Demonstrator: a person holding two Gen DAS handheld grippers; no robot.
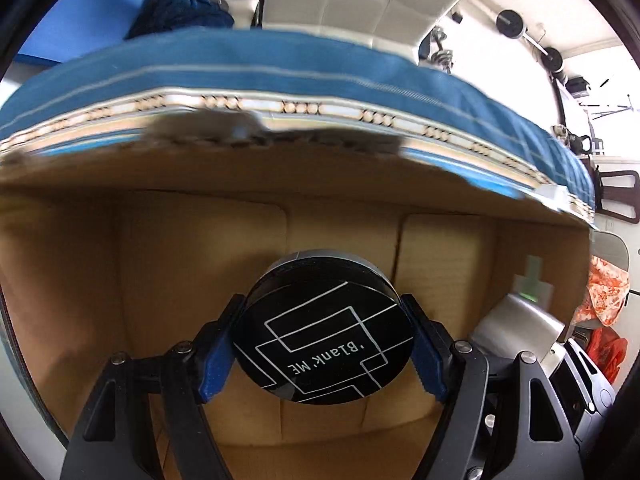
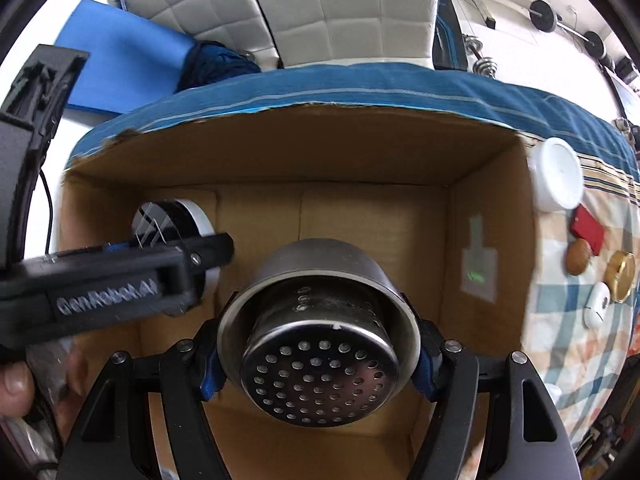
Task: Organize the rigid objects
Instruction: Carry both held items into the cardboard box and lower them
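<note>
Your left gripper (image 1: 322, 334) pinches the tin (image 1: 324, 332), right gripper (image 2: 318, 350) the slick strainer (image 2: 320, 344); keep squeezing rims over the box (image 2: 488, 216).

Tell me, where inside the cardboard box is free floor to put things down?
The cardboard box floor looks bare along the back wall and toward the right wall with the green sticker. Crowded: outside the right wall, where the white lid and small items lie.

L gripper (image 1: 322, 344) clamped tight, pads (image 1: 214, 354) pressing in. R gripper (image 2: 318, 354) same, also gripping. Both angled down.
</note>
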